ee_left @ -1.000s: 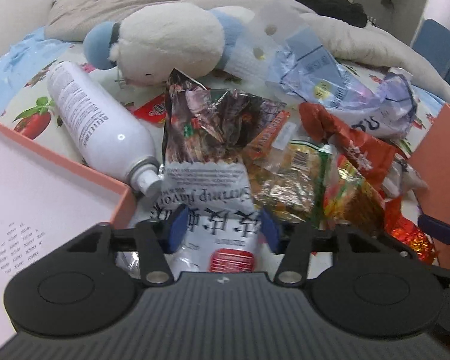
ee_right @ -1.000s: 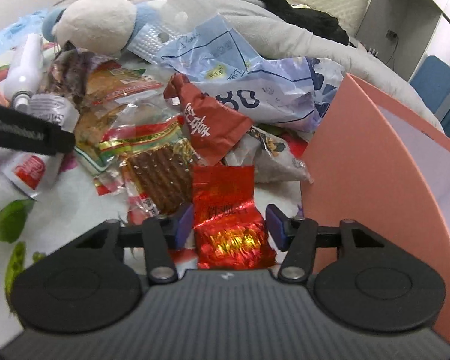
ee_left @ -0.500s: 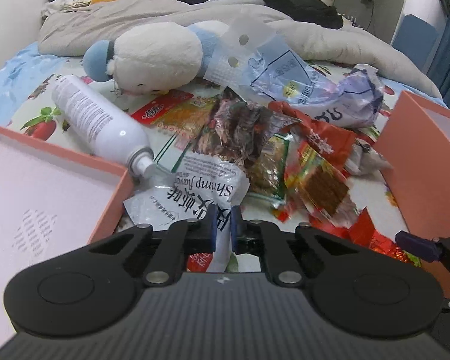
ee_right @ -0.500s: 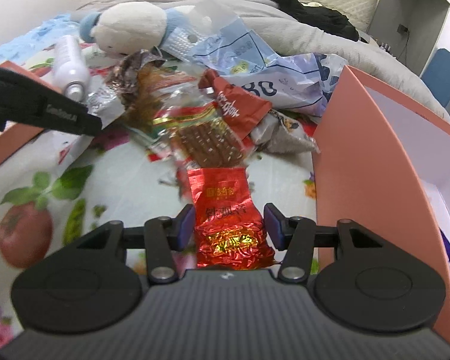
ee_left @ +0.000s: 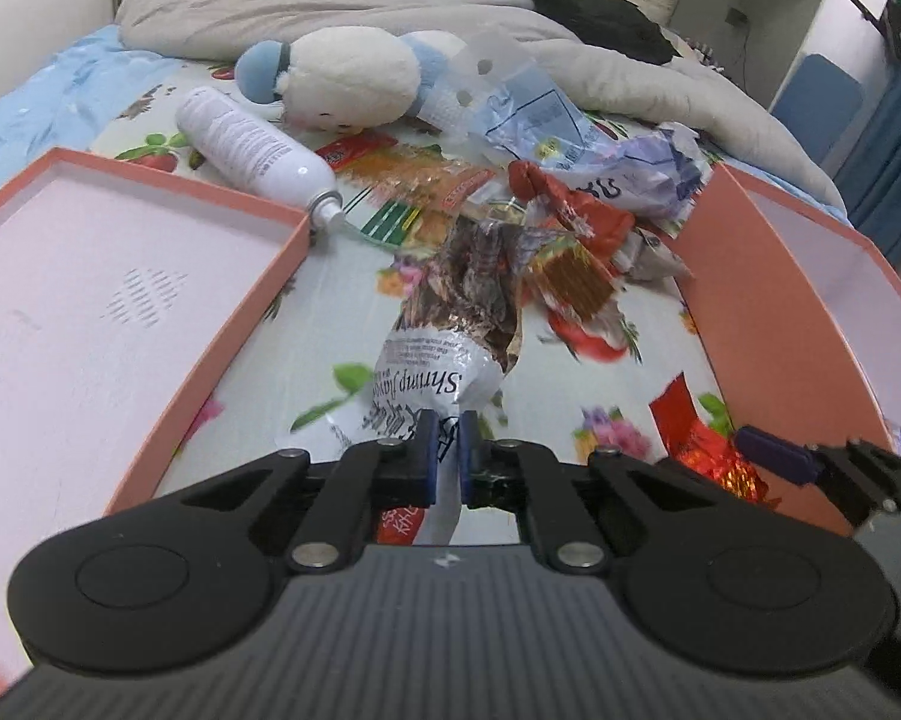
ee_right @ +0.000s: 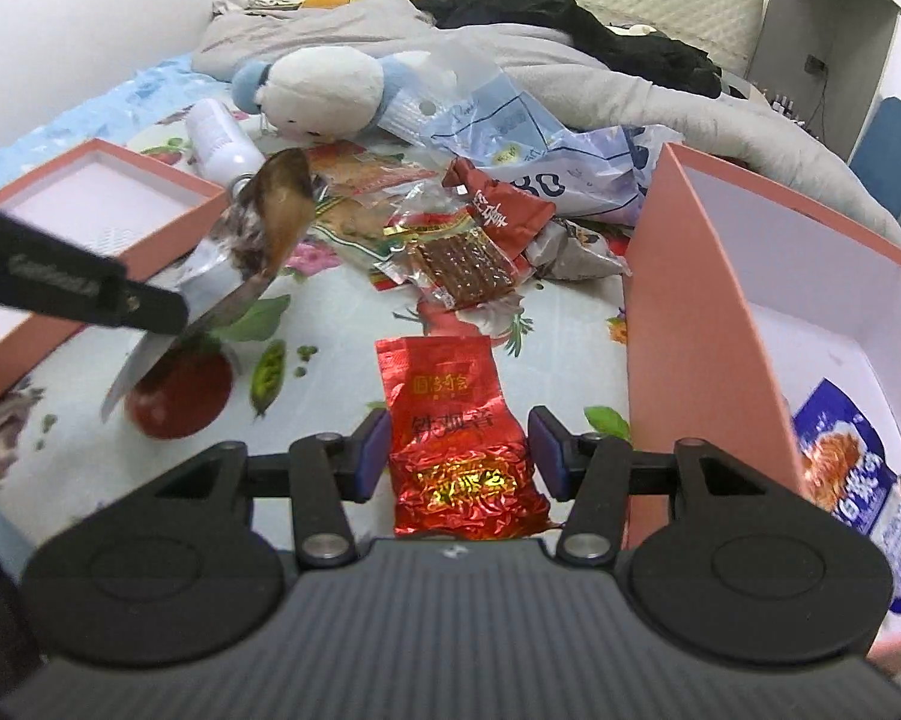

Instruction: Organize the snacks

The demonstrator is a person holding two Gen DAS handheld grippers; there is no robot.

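Shrimp snack bag (ee_left: 444,354): we hold it pinched by its lower white edge in our left gripper (ee_left: 442,456), whose jaws are clenched on the crumpled film; seen from the right wrist, the bag (ee_right: 258,240) hangs lifted above the bedsheet, between the two boxes
How it handles: we judge it light, limp and crinkly, slippery foil that could slide out of a thin pinch; a hold on the flat sealed edge looks safest, as squeezing the middle might crush what is inside
Red foil packet (ee_right: 456,438): it lies flat on the sheet between the fingers of our right gripper (ee_right: 459,456), whose jaws are spread wide and not touching it; it looks stiff, vacuum-tight and light
Snack pile (ee_right: 450,252): more wrapped snacks lie heaped beyond the red packet, between the boxes
Right box (ee_right: 678,312): a pink box with a tall wall, just beside the red packet; inside it we see one blue and white snack bag (ee_right: 852,474)
Left box (ee_left: 150,276): a shallow pink tray, with nothing visible inside it
Further out: a white spray bottle (ee_left: 252,150), a plush toy (ee_left: 342,78) and clear plastic bags (ee_left: 570,132) lie at the back of the bed
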